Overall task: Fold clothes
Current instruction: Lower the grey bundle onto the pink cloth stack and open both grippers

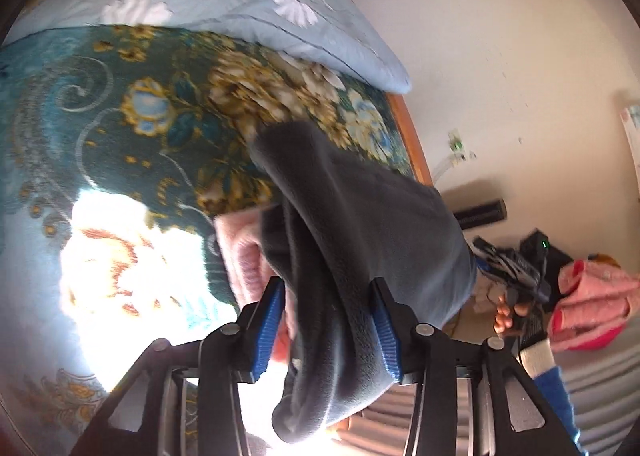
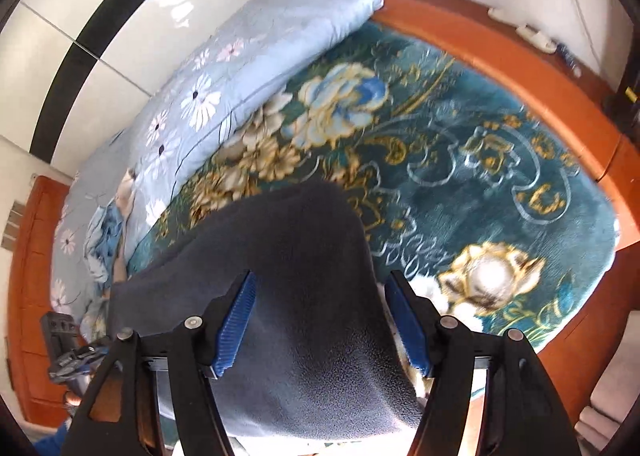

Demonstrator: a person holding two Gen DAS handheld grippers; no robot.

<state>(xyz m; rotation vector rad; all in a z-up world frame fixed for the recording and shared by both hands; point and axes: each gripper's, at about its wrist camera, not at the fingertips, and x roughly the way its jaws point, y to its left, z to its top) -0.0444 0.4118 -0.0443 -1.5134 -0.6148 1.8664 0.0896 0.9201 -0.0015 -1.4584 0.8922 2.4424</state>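
Left hand-held gripper: blue ribbed pads set either side of a bunched fold of dark grey fleece; grasping it, cloth pressed against both pads and hanging past them, raised off the bed.

Right hand-held gripper: blue pads standing apart, fleece draped between and over them; left pad touching cloth, gap showing at right pad. Clenched or merely under the cloth: cannot tell.

Fleece: held up between both grippers, near edge of bed, far end drooping toward the blanket. Thick, soft, limp; judged light to middling in weight, napped surface unlikely to slip on ribbed pads. Bulky folds likely to sag and bunch; best taken at hems or corners, one thickness of cloth rather than a wad, for a clean crease.

Pink cloth: just behind the fleece in the left view, on the bed.

Blanket: teal plush, gold and blue flowers, covering the bed.

Quilt: pale blue, daisy print, along far left side of the bed.

Bed frame: orange-brown wood, right and far.

Wardrobe: white with black stripe, far left.

Brands, labels, writing: none legible.
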